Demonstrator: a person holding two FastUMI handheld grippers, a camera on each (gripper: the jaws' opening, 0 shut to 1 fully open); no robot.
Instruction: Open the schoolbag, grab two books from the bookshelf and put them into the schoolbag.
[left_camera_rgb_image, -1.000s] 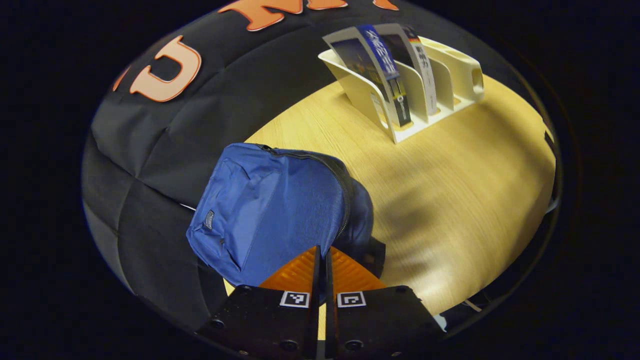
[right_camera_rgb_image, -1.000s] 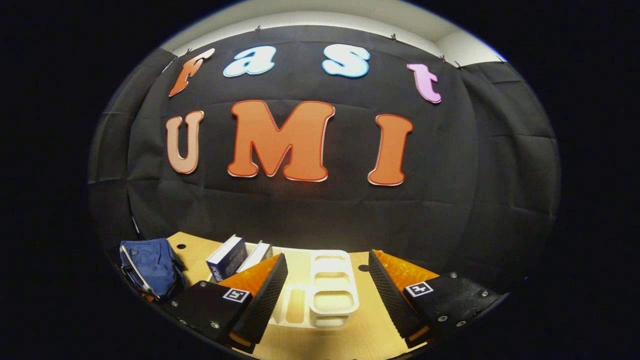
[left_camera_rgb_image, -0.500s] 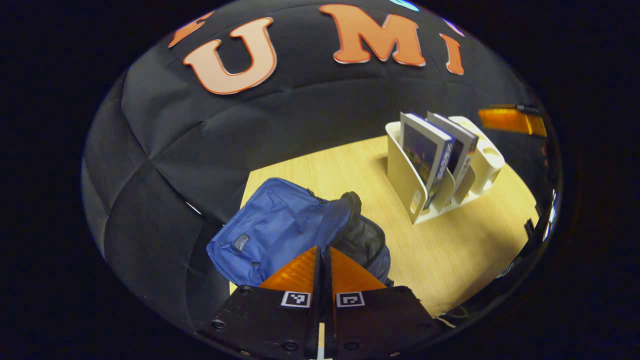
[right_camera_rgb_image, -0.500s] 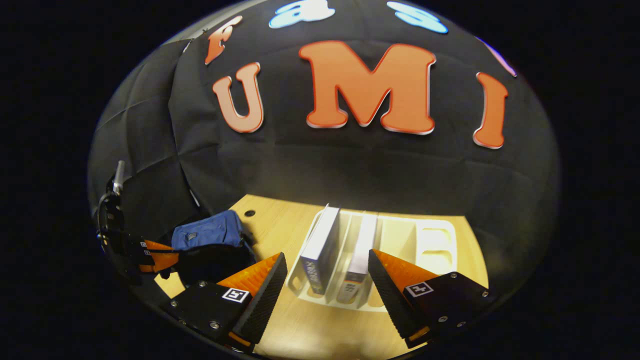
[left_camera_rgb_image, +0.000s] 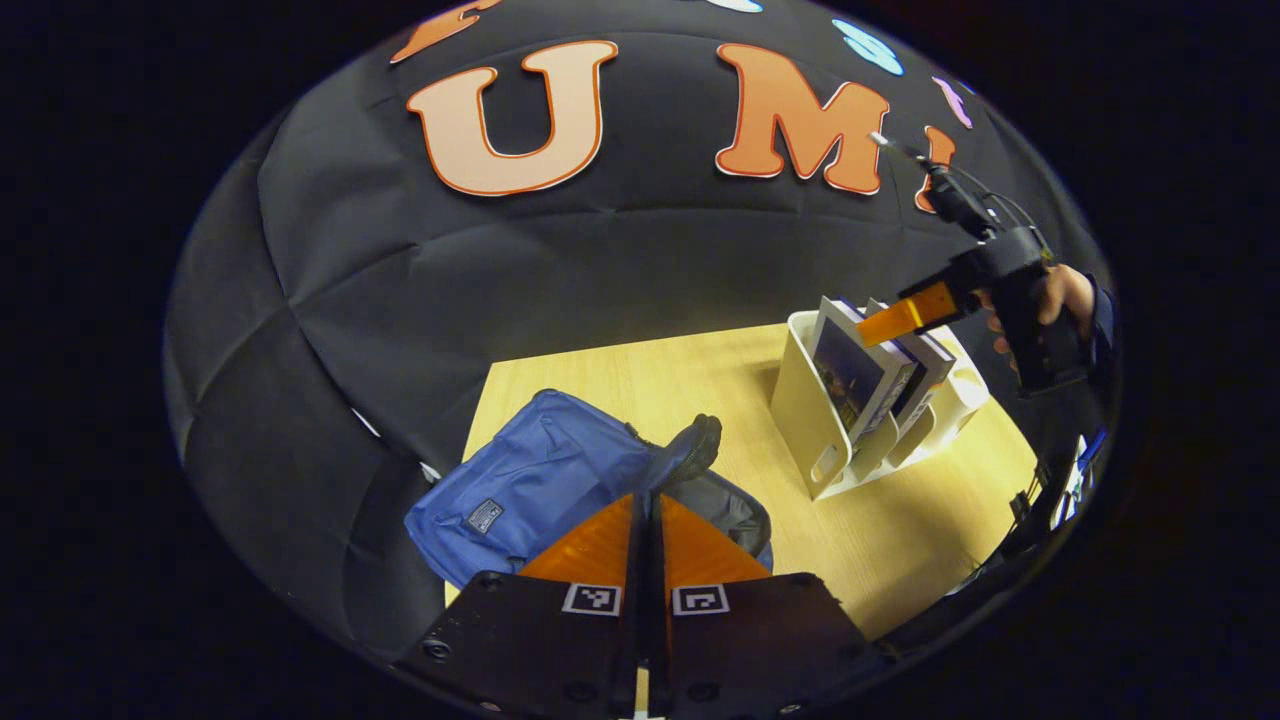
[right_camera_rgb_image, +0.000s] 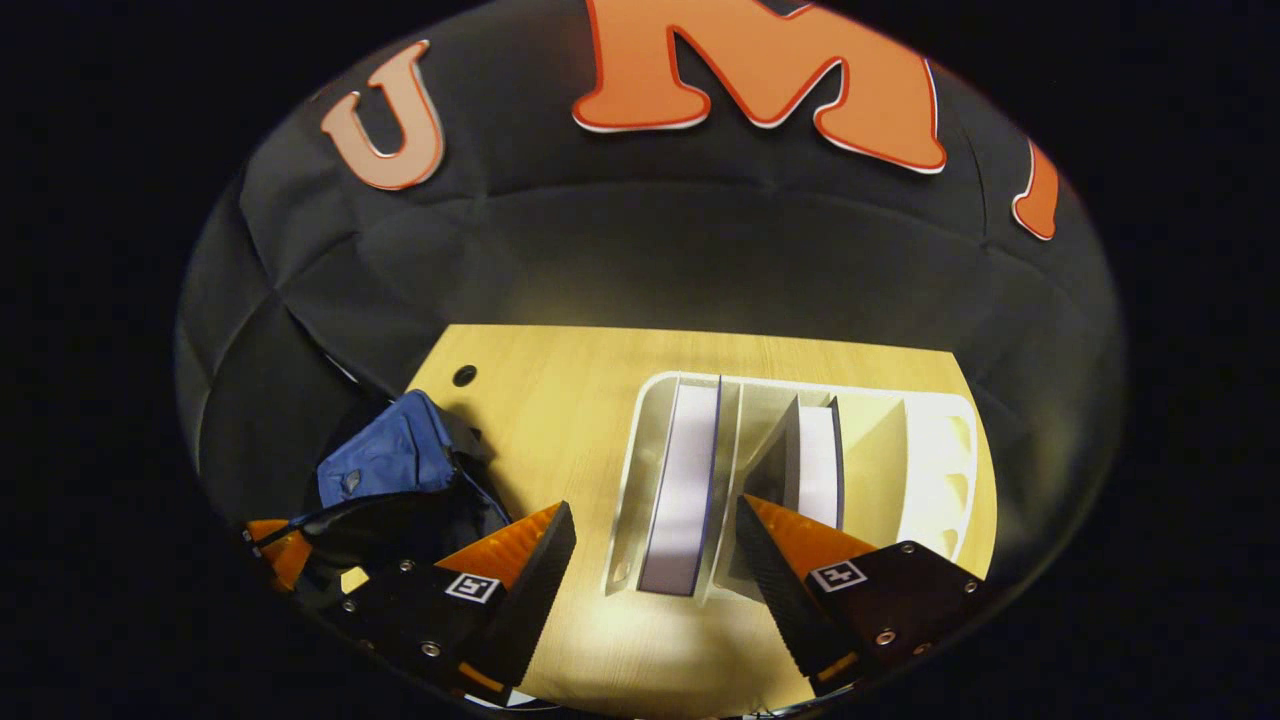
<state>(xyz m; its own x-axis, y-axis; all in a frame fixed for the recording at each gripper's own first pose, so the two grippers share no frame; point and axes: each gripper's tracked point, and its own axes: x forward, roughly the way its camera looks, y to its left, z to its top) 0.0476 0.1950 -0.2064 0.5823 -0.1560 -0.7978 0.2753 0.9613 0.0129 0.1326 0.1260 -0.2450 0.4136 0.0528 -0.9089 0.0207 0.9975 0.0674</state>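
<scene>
I see the schoolbag (left_camera_rgb_image: 540, 480) low and left of centre in the left gripper view, lying on the desk (left_camera_rgb_image: 900, 540) near its left edge, its top flap (left_camera_rgb_image: 690, 450) lifted and the dark inside showing beside it; my left gripper (left_camera_rgb_image: 645, 515) has its fingers closed together right at that opening, though I cannot tell whether cloth is pinched between them; a small patch label on the blue front is too small to read. To the right stands the white bookshelf (left_camera_rgb_image: 800, 410) with two books (left_camera_rgb_image: 865, 365) leaning in its near slots; bare desk lies between bag and shelf. In the right gripper view my right gripper (right_camera_rgb_image: 655, 540) hangs over the bookshelf (right_camera_rgb_image: 930, 450) with fingers wide apart, holding nothing; one book (right_camera_rgb_image: 685, 480) sits between them, the other book (right_camera_rgb_image: 820, 460) just right of it, two slots further right free; the schoolbag (right_camera_rgb_image: 390, 465) lies at lower left, a round hole (right_camera_rgb_image: 464, 376) in the desk (right_camera_rgb_image: 560, 400) above it.
</scene>
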